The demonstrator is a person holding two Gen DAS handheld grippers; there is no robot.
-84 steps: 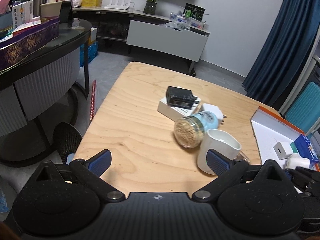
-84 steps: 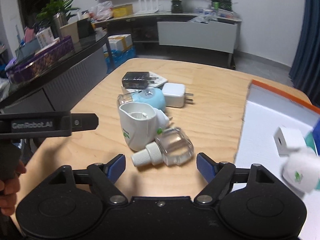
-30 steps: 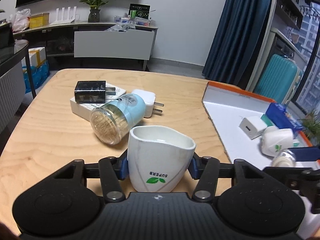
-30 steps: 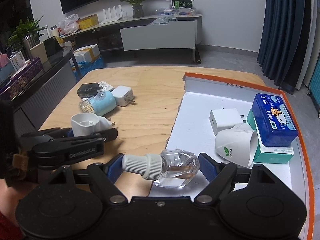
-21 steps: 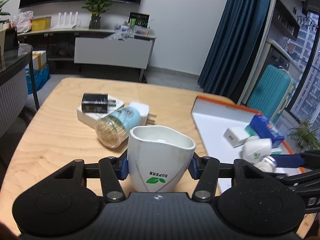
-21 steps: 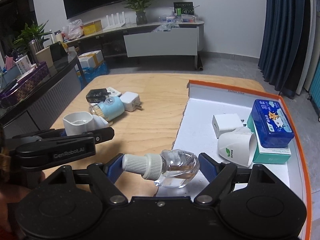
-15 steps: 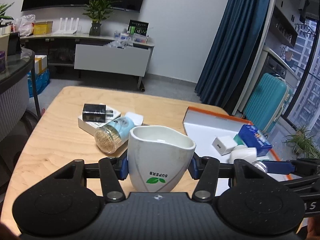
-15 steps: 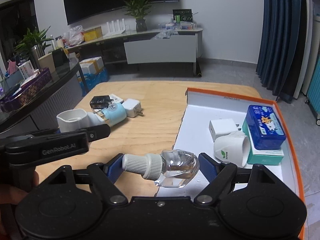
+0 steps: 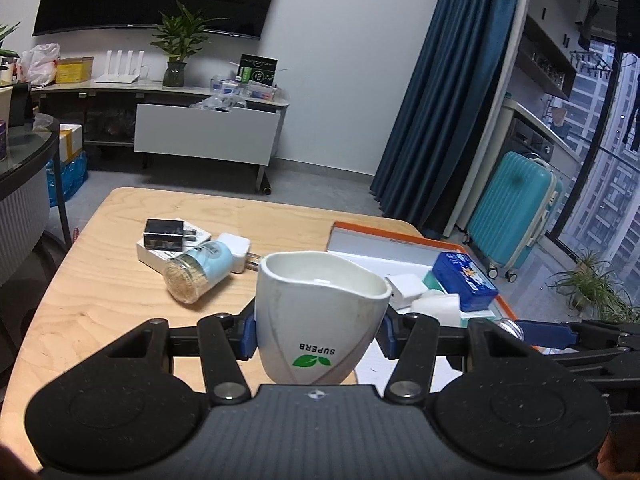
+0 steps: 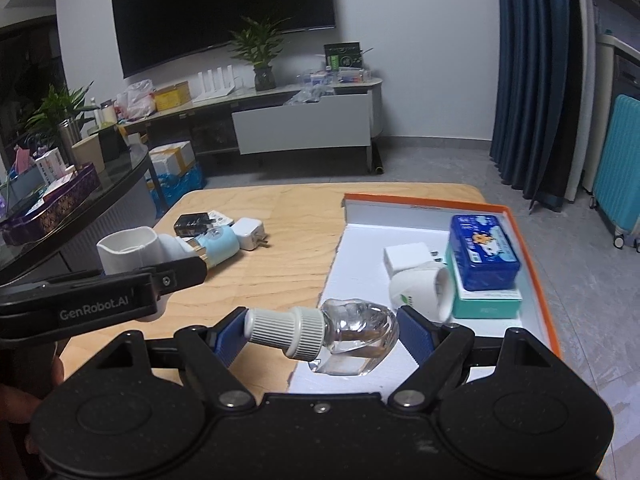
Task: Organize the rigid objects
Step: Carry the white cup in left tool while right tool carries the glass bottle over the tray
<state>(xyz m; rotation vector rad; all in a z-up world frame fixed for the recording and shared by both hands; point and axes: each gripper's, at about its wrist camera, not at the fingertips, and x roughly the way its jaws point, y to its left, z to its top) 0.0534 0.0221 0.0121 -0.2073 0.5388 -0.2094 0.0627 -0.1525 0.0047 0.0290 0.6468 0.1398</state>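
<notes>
The left claw (image 9: 318, 326) grips a white SUPERB cup (image 9: 320, 320); the right claw (image 10: 320, 338) grips a clear bottle (image 10: 332, 334). Ahead, the orange-rimmed tray (image 10: 536, 280) holds a blue tin (image 10: 482, 252) and white charger (image 10: 408, 260). Chargers and a toothpick jar (image 9: 198, 272) crowd the table (image 9: 104, 300).

White cup-shaped holder (image 9: 320, 320) with green leaf mark, upright, squeezed between my left jaws. Clear little bottle (image 10: 340, 336) with ribbed white cap, lying sideways, cap pointing left, pinched between my right jaws. Ahead of right jaws: orange-edged tray (image 10: 536, 280) with white plug (image 10: 406, 258), tipped white holder (image 10: 420, 288), blue tin (image 10: 482, 252) on teal box (image 10: 488, 302). Ahead-left of left jaws: toothpick jar (image 9: 200, 270) on side, black plug (image 9: 164, 234), white charger (image 9: 236, 250).
</notes>
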